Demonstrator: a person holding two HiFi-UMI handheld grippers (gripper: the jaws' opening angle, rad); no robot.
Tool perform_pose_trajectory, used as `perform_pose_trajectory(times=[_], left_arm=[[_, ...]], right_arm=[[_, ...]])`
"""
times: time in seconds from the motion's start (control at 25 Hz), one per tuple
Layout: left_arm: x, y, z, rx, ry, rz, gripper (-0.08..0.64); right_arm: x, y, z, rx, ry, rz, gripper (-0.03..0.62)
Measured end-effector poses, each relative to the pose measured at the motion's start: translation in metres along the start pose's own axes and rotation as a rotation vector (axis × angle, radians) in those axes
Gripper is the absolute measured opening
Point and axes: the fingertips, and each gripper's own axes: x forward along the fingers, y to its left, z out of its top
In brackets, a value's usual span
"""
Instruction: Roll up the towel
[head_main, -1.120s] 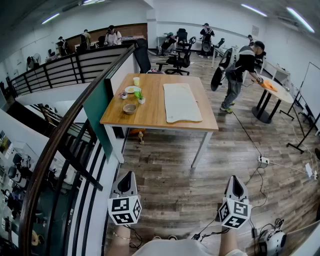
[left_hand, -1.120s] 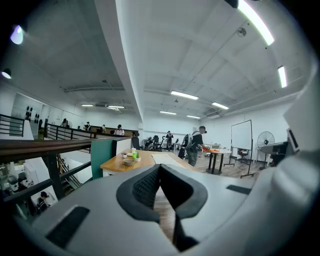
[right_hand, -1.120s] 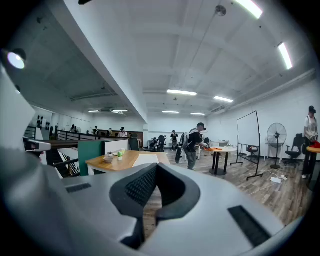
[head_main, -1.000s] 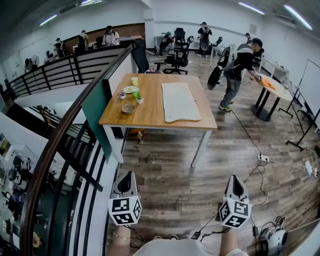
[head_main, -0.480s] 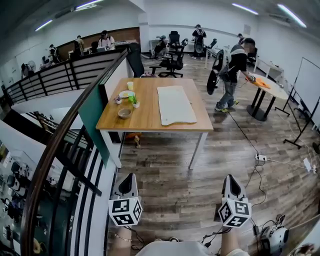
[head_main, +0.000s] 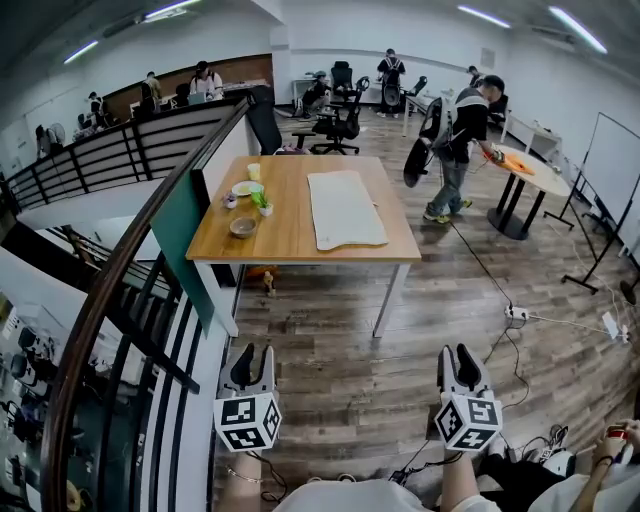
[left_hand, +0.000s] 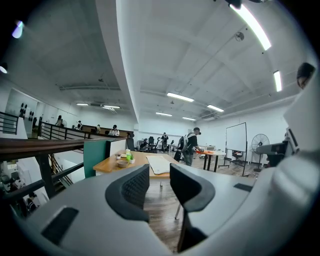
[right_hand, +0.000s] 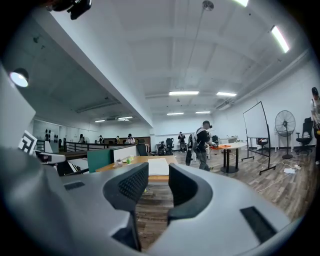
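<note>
Towel (head_main: 345, 208) lies flat — unrolled, it seems — on table (head_main: 290, 236).

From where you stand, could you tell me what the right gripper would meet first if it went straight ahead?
Probably the near edge of the table that bears the towel, after a stretch of floor; depth is hard to judge. The right gripper is opening its jaws, with nothing between them.
</note>
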Motion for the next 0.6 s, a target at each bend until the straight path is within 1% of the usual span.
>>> perform_pose_trajectory(times=[0.12, 0.24, 0.4, 0.44, 0.52, 0.6], left_arm=[[0.001, -0.001, -0.002, 0.006, 0.005, -0.017, 0.176], [0.002, -0.004, -0.001, 0.007, 0.008, -0.036, 0.243], [0.005, -0.006, -0.001, -0.009, 0.005, -0.059, 0.335], [0.005, -0.006, 0.000, -0.015, 0.002, -0.062, 0.372], [0.006, -0.006, 0.000, -0.021, -0.006, -0.062, 0.434], [0.005, -0.006, 0.000, -0.024, -0.014, -0.059, 0.474]], right_arm=[[0.001, 0.003, -0.001, 0.003, 0.000, 0.009, 0.155], [0.003, 0.006, -0.001, 0.007, -0.004, 0.020, 0.218], [0.005, 0.011, -0.001, -0.003, -0.010, 0.033, 0.314], [0.006, 0.012, -0.001, -0.003, -0.012, 0.035, 0.340], [0.006, 0.013, -0.001, 0.000, -0.019, 0.036, 0.391], [0.005, 0.012, -0.001, 0.005, -0.029, 0.031, 0.438]])
